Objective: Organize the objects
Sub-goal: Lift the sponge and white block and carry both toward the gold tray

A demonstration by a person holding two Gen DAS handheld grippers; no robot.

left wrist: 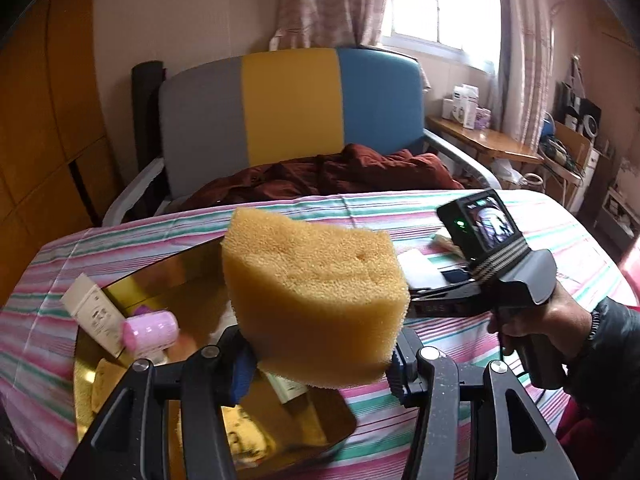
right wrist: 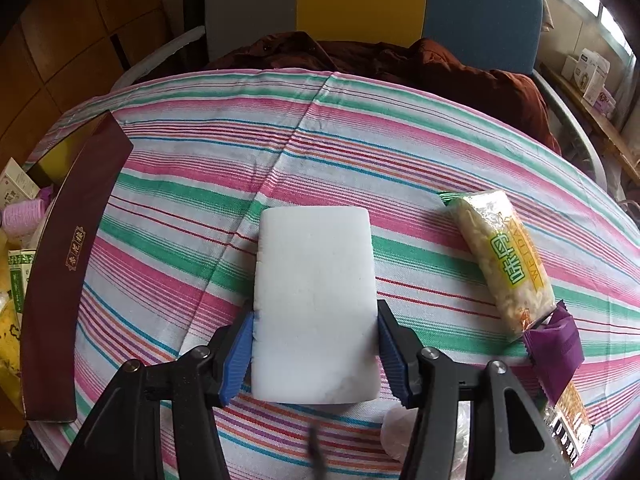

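My left tool (left wrist: 320, 356) pinches the soft, light sponge (left wrist: 316, 300) low above the tray (left wrist: 192, 272), while my right tool (right wrist: 316, 354) squeezes the foam block's (right wrist: 316, 300) sides on the counter (right wrist: 400, 152).

Left wrist cam sits just behind its jaws, tilted moderately down, looking across the striped desk (left wrist: 304, 208) to the tricolour chair (left wrist: 292, 108) and window (left wrist: 440, 0); yellow sponge (left wrist: 316, 300) fills centre, very close. Right wrist cam pitches steeper, close over the desk, white block (right wrist: 316, 300) near-centre. Shared btw views: desk cloth, chair, brown garment (left wrist: 340, 172), gold-lined box (left wrist: 168, 280) at left.
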